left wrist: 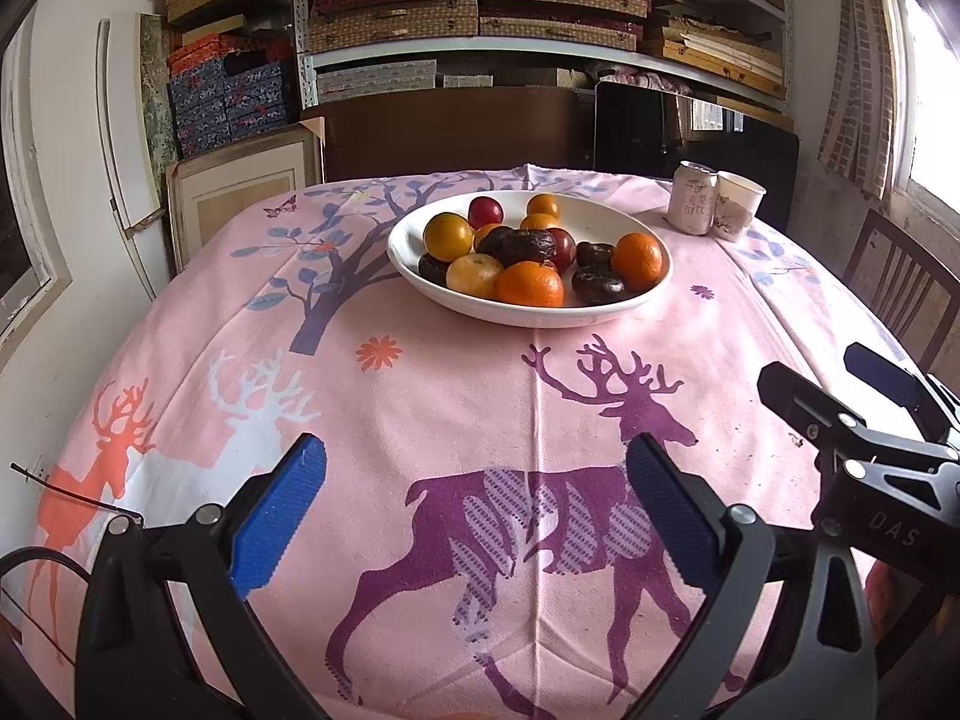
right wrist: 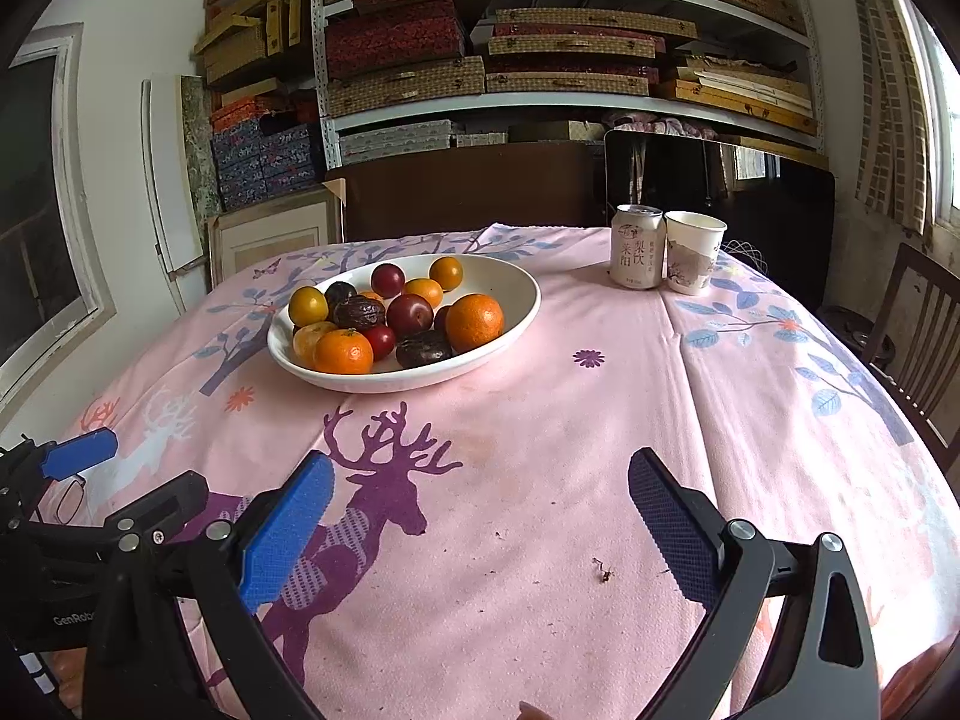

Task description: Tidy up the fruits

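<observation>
With both tools (left wrist: 474,504) (right wrist: 480,516) held apart and empty short of the bowl (left wrist: 600,213), one front orange (left wrist: 530,284) is best approached squarely.

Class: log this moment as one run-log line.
left gripper: open, empty | right gripper: open, empty | fruits: all in bowl

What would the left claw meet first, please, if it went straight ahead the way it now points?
Probably the white bowl of fruit; only bare tablecloth lies before the open left claw, though depth is unclear.
</observation>
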